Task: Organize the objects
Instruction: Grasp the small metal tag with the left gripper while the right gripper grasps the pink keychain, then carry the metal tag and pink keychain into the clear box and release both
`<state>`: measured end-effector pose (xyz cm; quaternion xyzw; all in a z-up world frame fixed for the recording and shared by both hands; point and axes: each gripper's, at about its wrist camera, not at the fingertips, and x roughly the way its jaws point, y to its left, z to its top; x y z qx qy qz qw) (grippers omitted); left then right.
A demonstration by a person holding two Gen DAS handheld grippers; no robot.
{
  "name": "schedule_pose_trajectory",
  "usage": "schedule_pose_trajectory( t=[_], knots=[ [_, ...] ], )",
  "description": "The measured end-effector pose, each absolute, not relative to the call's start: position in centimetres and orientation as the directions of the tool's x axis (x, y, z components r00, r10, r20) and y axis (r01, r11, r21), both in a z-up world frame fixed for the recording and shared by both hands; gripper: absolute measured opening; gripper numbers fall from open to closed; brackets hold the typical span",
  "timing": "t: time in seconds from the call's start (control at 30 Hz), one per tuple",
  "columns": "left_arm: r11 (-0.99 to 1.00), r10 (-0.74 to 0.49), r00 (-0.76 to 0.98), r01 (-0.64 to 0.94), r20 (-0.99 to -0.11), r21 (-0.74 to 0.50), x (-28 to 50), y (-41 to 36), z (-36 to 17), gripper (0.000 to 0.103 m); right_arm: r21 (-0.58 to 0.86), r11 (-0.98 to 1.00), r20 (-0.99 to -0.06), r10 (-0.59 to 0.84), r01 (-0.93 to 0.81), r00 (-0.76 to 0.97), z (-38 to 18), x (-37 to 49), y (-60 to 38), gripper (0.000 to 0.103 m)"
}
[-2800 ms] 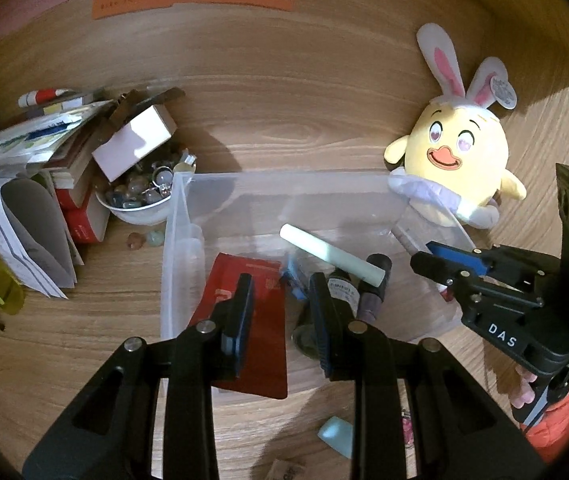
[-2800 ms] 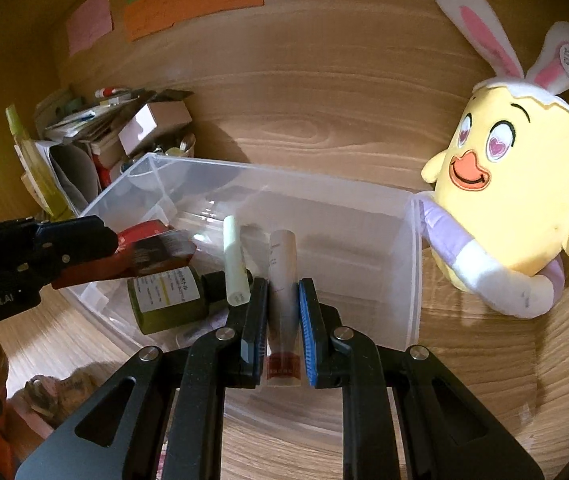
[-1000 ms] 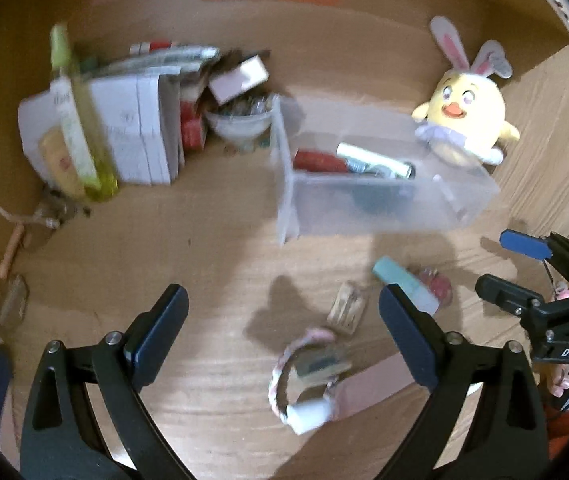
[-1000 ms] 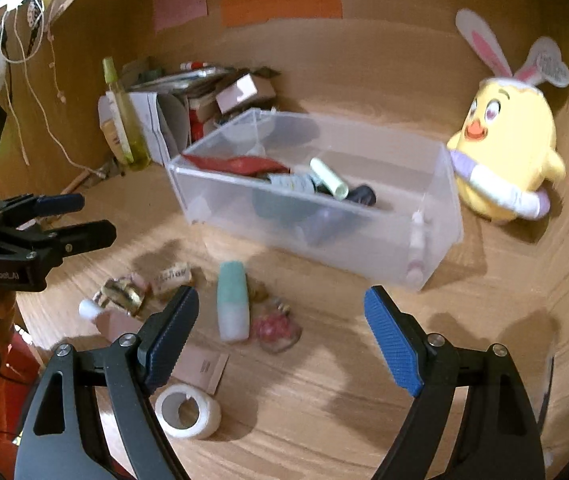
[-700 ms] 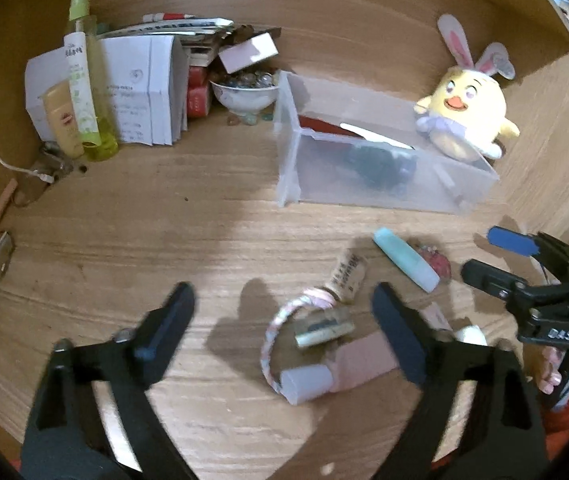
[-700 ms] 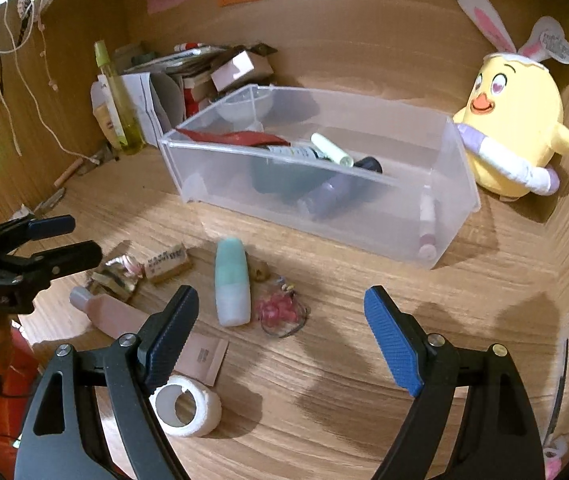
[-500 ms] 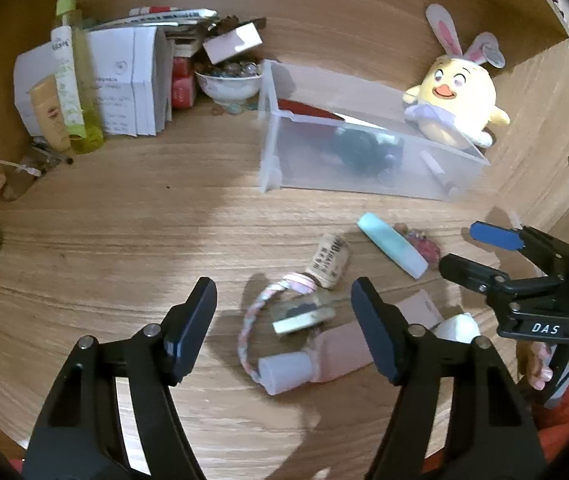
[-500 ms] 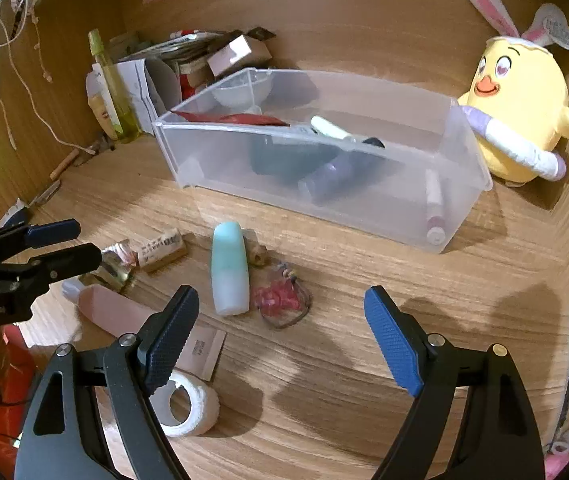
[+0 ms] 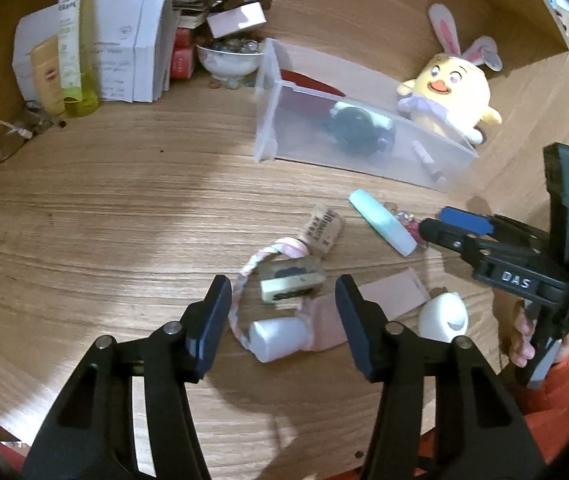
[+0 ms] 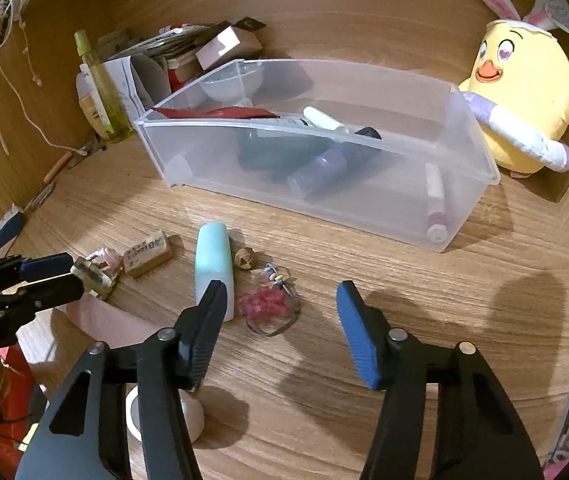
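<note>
A clear plastic bin (image 10: pixel 460 184) (image 9: pixel 272 120) on the wooden desk holds a red packet, a dark bottle, a purple tube and a pale stick. Loose items lie in front of it: a mint tube (image 10: pixel 213 264) (image 9: pixel 382 222), a pink bead trinket (image 10: pixel 265 302), a cork-coloured block (image 10: pixel 147 254) (image 9: pixel 323 230), a pink tube with a white cap (image 9: pixel 284 332), a braided band (image 9: pixel 252 268) and a small stamp block (image 9: pixel 290 282). My left gripper (image 9: pixel 282 316) is open, just above the pink tube and stamp block. My right gripper (image 10: pixel 282 320) is open over the trinket.
A yellow bunny-eared plush (image 10: pixel 520 104) sits right of the bin. Papers, boxes, a bowl of stones (image 9: pixel 230 54) and a green bottle (image 9: pixel 74 40) crowd the back left. A white tape roll (image 10: pixel 164 416) and a pink card (image 9: pixel 394 292) lie near the front edge.
Both grippers let go of their items into the bin, opened, and pulled back. The left has since lowered over the pink tube and the right toward the trinket.
</note>
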<state>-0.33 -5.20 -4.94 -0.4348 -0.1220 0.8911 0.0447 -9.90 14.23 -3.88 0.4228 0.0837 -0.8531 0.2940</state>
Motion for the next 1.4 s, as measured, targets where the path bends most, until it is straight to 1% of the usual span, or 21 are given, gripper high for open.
schedule_pose_trajectory(
  t=[0.1,0.3,0.37,0.4,0.43,0.5,0.6,0.77,0.97,1.1,1.27,1.4],
  knots=[
    [-0.968,0.191,-0.607,0.016,-0.771,-0.252,-0.8,-4.8,-5.3,0.054,0.093,-0.806,-0.781,-0.423,0.584,-0.46,-4.5,-9.9,13.7,0.047],
    [-0.964,0.189,-0.604,0.035,-0.775,-0.263,-1.8,-5.1,-5.8,0.054,0.052,-0.809,-0.796,-0.387,0.585,-0.465,-5.5,-10.0,12.9,0.047],
    [-0.962,0.189,-0.609,0.045,-0.77,-0.271,-1.9,-5.2,-5.8,0.05,0.04,-0.81,-0.797,-0.379,0.586,-0.47,-5.6,-10.1,12.7,0.047],
    [-0.962,0.187,-0.609,0.045,-0.771,-0.27,-1.9,-5.1,-5.8,0.043,0.036,-0.809,-0.797,-0.378,0.587,-0.472,-5.6,-10.2,12.7,0.044],
    [-0.963,0.185,-0.609,0.044,-0.772,-0.266,-1.9,-5.1,-5.8,0.039,0.028,-0.808,-0.796,-0.375,0.589,-0.476,-5.6,-10.2,12.5,0.037],
    [-0.965,0.177,-0.613,0.046,-0.77,-0.259,-1.8,-5.0,-5.8,0.039,0.0,-0.804,-0.793,-0.362,0.594,-0.49,-5.6,-10.0,12.4,0.025],
    [-0.97,0.158,-0.621,0.049,-0.767,-0.24,-1.7,-4.8,-5.6,0.038,0.0,-0.803,-0.791,-0.365,0.596,-0.492,-5.6,-9.9,12.4,0.025],
    [-0.968,0.16,-0.641,0.049,-0.751,-0.248,-1.5,-5.0,-4.9,0.038,0.027,-0.809,-0.776,-0.387,0.587,-0.498,-5.0,-9.9,13.2,0.025],
    [-0.965,0.17,-0.669,0.034,-0.723,-0.258,-1.7,-4.8,-3.7,0.038,0.034,-0.822,-0.729,-0.41,0.568,-0.549,-2.5,-9.6,14.5,0.025],
    [-0.97,0.156,-0.688,0.028,-0.709,-0.241,-1.9,-4.6,-3.0,0.038,0.031,-0.826,-0.704,-0.418,0.563,-0.574,-1.2,-9.3,15.0,0.025],
    [-0.979,0.105,-0.68,0.058,-0.726,-0.196,-3.3,-5.4,-3.9,0.038,0.041,-0.824,-0.693,-0.43,0.565,-0.578,-0.8,-9.3,15.3,0.025],
    [-0.975,0.1,-0.648,0.086,-0.755,-0.204,-4.2,-6.6,-5.3,0.038,0.044,-0.824,-0.697,-0.43,0.565,-0.573,-1.0,-9.2,15.1,0.025]
  ],
)
